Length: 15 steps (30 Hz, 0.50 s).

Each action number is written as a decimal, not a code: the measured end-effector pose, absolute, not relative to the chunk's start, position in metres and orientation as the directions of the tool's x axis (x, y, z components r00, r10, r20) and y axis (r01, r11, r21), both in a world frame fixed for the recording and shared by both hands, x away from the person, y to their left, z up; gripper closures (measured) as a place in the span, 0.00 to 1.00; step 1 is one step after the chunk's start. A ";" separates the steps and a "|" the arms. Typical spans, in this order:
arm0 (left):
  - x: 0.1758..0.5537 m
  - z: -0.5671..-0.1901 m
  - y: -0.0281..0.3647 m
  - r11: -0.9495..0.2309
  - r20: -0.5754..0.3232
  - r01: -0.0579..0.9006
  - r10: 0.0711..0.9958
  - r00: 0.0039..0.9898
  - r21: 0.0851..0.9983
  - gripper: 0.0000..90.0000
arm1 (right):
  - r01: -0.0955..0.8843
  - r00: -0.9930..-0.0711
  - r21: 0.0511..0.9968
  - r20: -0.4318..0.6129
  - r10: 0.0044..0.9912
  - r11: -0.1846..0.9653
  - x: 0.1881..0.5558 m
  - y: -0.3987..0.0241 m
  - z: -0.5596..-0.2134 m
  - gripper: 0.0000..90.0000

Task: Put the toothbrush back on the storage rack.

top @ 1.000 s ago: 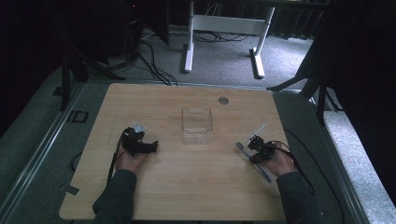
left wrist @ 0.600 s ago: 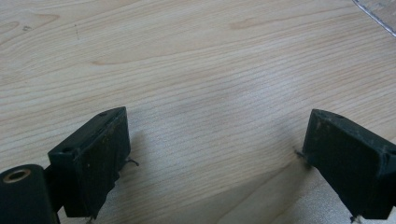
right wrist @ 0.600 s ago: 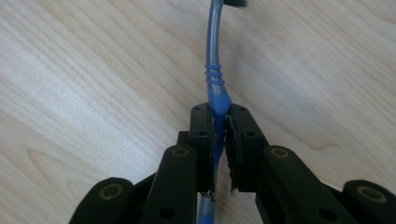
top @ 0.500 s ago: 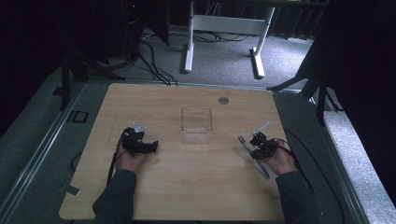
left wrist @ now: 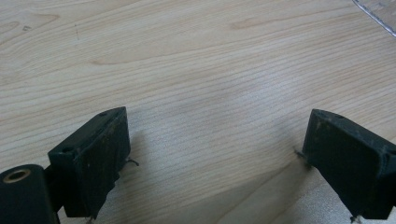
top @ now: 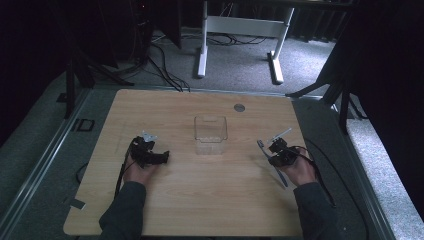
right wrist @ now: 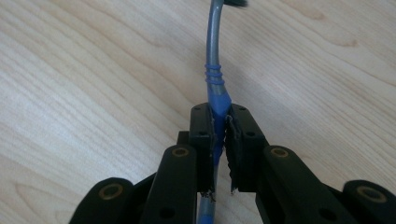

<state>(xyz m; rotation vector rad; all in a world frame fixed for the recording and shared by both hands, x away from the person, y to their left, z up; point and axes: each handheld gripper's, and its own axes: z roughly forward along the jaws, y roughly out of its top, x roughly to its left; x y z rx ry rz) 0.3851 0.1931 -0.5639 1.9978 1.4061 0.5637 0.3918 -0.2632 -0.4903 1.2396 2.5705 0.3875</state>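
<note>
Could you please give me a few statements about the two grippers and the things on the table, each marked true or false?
1. The right gripper has its jaws shut on a blue-and-grey tool. True.
2. The left gripper is clamped on the clear container. False: its jaws stand wide apart over bare table.
3. The clear container sits between the two grippers. True.
4. The small round disc lies inside the container. False: it lies on the table beyond it.

Wooden table point(top: 200, 200), clear box point(top: 210, 134) at centre, left gripper point(top: 150, 155) and right gripper point(top: 274, 150) resting either side
</note>
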 end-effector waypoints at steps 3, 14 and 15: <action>0.385 -0.564 0.193 -0.238 -0.009 0.673 0.940 0.341 0.700 0.08 | 0.724 -0.590 0.360 -0.119 0.799 0.588 0.393 -0.264 -0.490 0.90; 0.385 -0.564 0.193 -0.238 -0.009 0.674 0.940 0.341 0.700 0.08 | 0.718 -0.561 0.409 -0.141 0.816 0.564 0.395 -0.265 -0.484 0.90; 0.385 -0.564 0.193 -0.238 -0.009 0.674 0.940 0.341 0.700 0.08 | 0.719 -0.549 0.421 -0.143 0.824 0.553 0.395 -0.266 -0.483 0.90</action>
